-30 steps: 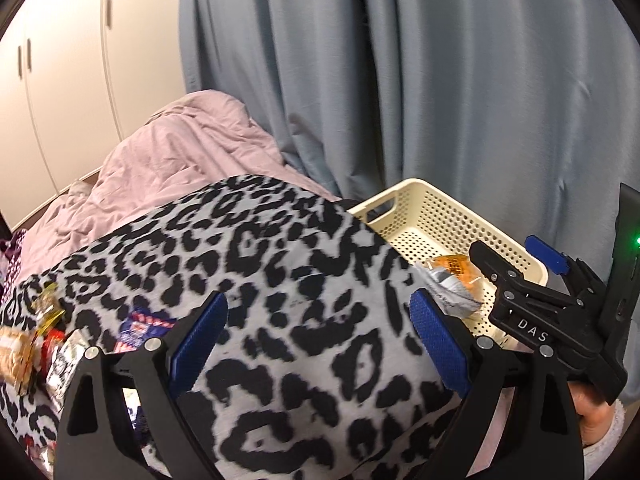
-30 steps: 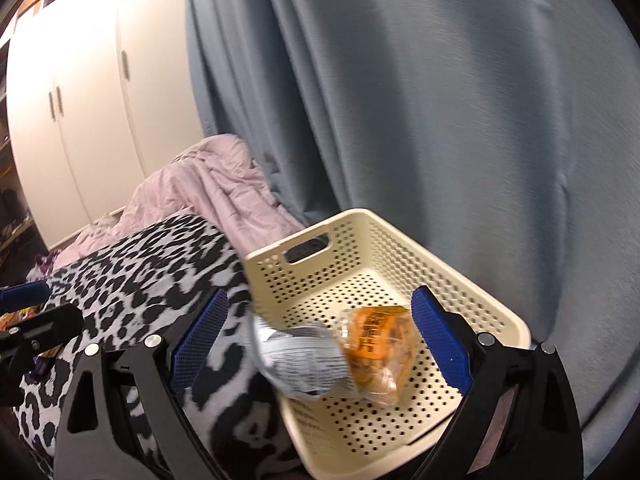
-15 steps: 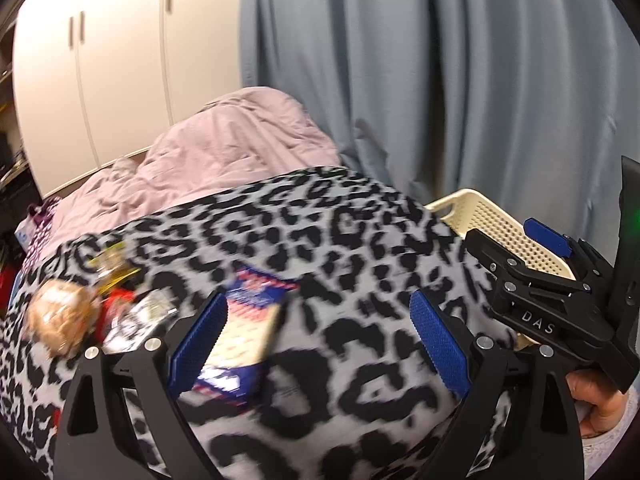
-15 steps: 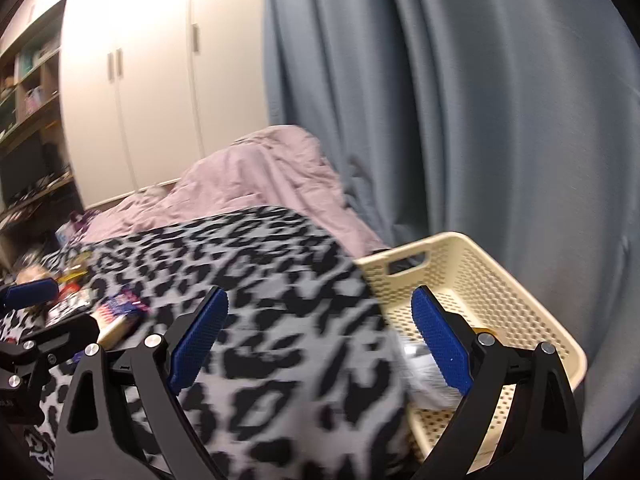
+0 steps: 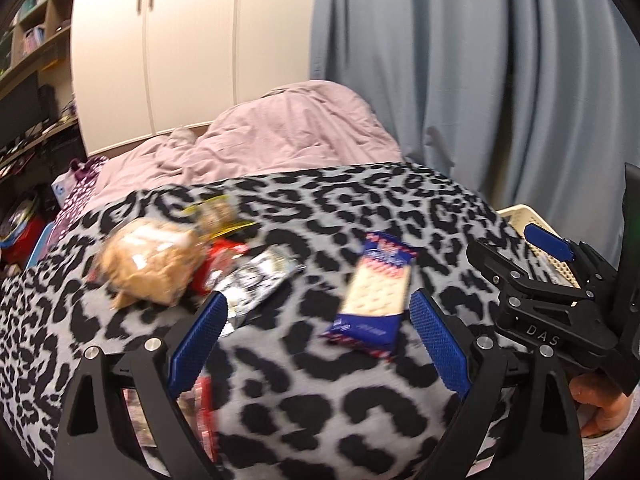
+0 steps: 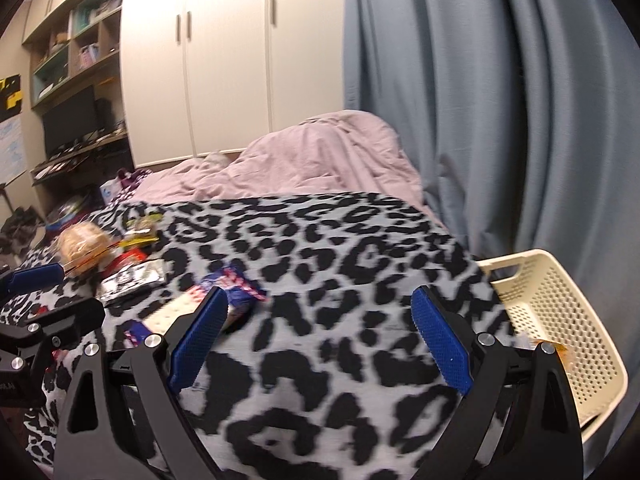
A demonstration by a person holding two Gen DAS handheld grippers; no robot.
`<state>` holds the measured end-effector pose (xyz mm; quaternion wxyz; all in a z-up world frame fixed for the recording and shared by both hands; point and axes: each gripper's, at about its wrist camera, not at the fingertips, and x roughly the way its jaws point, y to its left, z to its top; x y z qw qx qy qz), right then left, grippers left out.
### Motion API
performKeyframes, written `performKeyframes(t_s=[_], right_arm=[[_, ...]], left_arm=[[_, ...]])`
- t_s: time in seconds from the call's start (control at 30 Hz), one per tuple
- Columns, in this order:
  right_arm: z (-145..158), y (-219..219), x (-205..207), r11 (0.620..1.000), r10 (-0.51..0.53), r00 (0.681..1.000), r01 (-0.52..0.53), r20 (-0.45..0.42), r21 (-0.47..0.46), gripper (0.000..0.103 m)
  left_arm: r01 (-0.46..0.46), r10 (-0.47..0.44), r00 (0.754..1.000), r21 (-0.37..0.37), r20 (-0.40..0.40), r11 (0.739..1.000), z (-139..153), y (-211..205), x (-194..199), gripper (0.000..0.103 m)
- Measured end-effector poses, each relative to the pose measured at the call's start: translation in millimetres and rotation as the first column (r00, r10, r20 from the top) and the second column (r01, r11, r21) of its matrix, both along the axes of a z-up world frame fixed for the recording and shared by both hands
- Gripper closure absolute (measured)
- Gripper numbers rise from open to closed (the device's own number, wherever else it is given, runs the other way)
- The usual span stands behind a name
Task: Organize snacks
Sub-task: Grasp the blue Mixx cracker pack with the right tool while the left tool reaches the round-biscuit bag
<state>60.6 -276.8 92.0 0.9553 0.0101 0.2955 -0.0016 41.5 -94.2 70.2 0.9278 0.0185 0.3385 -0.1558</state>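
Note:
Snacks lie on a leopard-print blanket (image 5: pixel 360 420). A blue cracker pack (image 5: pixel 374 288) lies just ahead of my open, empty left gripper (image 5: pixel 316 332). To its left are a silver packet (image 5: pixel 256 276), a red packet (image 5: pixel 218 258), a tan bread bag (image 5: pixel 150 264) and a yellow packet (image 5: pixel 218 212). My right gripper (image 6: pixel 316 332) is open and empty above the blanket; it also shows in the left wrist view (image 5: pixel 532 276). The cream basket (image 6: pixel 560 320) stands at the right, with an orange snack (image 6: pixel 560 350) showing at its edge. The cracker pack (image 6: pixel 224 292) sits left of the right gripper.
A pink duvet (image 5: pixel 280 132) is bunched behind the blanket. A blue curtain (image 6: pixel 500 100) hangs at the right. White wardrobe doors (image 6: pixel 224 60) and shelves (image 6: pixel 68 40) stand at the back left. Another red packet (image 5: pixel 204 408) lies under my left finger.
Both grippers have swung left, away from the basket and toward the snack pile. The orange snack dropped from between the right fingers into the basket. The cracker pack now lies ahead of the left gripper.

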Motion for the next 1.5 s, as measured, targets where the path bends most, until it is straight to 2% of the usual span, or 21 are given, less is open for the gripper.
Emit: performKeyframes(t_s=[0.57, 1.07, 1.27, 1.43, 1.5], right_arm=[[-14, 47, 14, 0.996, 0.094, 0.994, -0.094, -0.054, -0.006, 0.009], [-29, 40, 19, 0.991, 0.115, 0.987, -0.106, -0.113, 0.082, 0.009], [-33, 46, 25, 0.986, 0.144, 0.981, -0.13, -0.13, 0.109, 0.009], [-35, 50, 29, 0.984, 0.154, 0.979, -0.138, -0.136, 0.117, 0.009], [-35, 51, 30, 0.983, 0.157, 0.978, -0.142, -0.137, 0.118, 0.009]], left_arm=[[-0.101, 0.1, 0.994, -0.011, -0.039, 0.995, -16, 54, 3, 0.011], [-0.195, 0.193, 0.979, -0.021, -0.062, 0.981, -27, 95, 7, 0.011], [-0.238, 0.235, 0.97, -0.035, -0.057, 0.971, -24, 109, 22, 0.011], [-0.222, 0.219, 0.974, -0.05, -0.054, 0.974, -17, 114, 41, 0.011], [-0.214, 0.213, 0.976, -0.045, -0.04, 0.976, -14, 116, 51, 0.006]])
